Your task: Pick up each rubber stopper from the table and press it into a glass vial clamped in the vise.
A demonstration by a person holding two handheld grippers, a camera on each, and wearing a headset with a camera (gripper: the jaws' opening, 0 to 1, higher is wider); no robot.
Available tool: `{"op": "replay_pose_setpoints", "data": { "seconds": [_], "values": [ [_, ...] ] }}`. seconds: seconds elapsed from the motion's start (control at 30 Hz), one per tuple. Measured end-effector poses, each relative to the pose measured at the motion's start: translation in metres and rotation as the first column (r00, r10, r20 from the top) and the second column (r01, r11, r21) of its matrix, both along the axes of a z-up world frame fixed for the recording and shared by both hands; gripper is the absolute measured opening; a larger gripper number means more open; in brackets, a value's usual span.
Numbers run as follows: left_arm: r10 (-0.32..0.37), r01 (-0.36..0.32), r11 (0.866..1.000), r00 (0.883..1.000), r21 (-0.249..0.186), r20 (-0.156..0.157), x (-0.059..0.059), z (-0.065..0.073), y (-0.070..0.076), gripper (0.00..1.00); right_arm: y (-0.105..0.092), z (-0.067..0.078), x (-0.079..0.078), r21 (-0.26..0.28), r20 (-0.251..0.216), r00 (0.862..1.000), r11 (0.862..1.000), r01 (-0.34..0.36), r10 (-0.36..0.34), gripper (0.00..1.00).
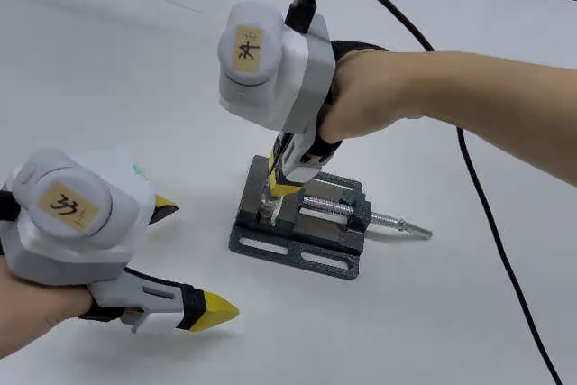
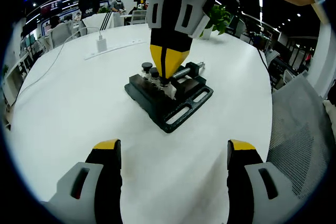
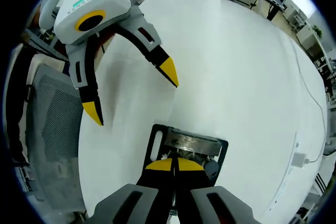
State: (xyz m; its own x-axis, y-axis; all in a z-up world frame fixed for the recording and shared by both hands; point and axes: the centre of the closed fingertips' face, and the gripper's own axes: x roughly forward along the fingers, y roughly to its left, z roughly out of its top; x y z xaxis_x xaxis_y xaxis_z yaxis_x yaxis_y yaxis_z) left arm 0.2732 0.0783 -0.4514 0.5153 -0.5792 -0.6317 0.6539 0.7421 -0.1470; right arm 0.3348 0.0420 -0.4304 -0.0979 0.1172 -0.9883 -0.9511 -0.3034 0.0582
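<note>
Over the dark grey metal vise, well in from the white tabletop edges, right gripper clenched tip-to-tip above fragile small glass vials; black rubber stoppers likely soft, light, so pinch sides; left gripper released.

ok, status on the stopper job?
Right gripper shut, tips down at the vise. Left gripper open, empty, hovering aside. Two vials in vise show black stoppers. Cable trails right, clear of vise.
</note>
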Motion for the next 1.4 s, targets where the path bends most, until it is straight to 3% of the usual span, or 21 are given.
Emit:
{"op": "replay_pose_setpoints", "data": {
  "seconds": [0.2,0.37,0.5,0.77,0.9,1.07,1.4],
  "values": [
    [0.017,-0.017,1.000,1.000,0.000,0.022,0.003,0.007,0.000,0.81,-0.002,0.001,-0.001,0.048,-0.020,0.998,0.997,0.065,-0.064,0.00],
    [0.005,-0.006,1.000,1.000,0.010,0.027,0.001,0.010,-0.001,0.81,-0.002,0.000,-0.003,0.051,0.004,1.000,0.998,0.031,-0.031,0.00],
    [0.000,0.000,1.000,1.000,0.017,0.031,0.000,0.014,-0.002,0.81,-0.002,0.001,-0.002,0.061,0.001,0.999,0.997,0.051,-0.051,0.00],
    [0.017,-0.018,1.000,0.998,0.019,0.066,0.006,0.025,0.005,0.81,-0.001,0.002,0.000,0.178,-0.062,0.991,0.976,0.127,-0.118,0.00],
    [0.021,-0.022,1.000,0.997,0.020,0.071,0.007,0.026,0.007,0.81,-0.001,0.002,0.000,0.212,-0.046,0.995,0.973,0.093,-0.085,0.00],
    [0.023,-0.024,1.000,0.997,0.020,0.071,0.006,0.025,0.006,0.81,0.000,0.004,-0.002,0.215,-0.040,0.997,0.974,0.078,-0.071,0.00],
    [0.031,-0.033,0.999,0.997,0.023,0.069,0.006,0.023,0.010,0.81,-0.001,0.005,-0.004,0.264,-0.041,0.994,0.958,0.111,-0.104,0.00]
  ]
}}
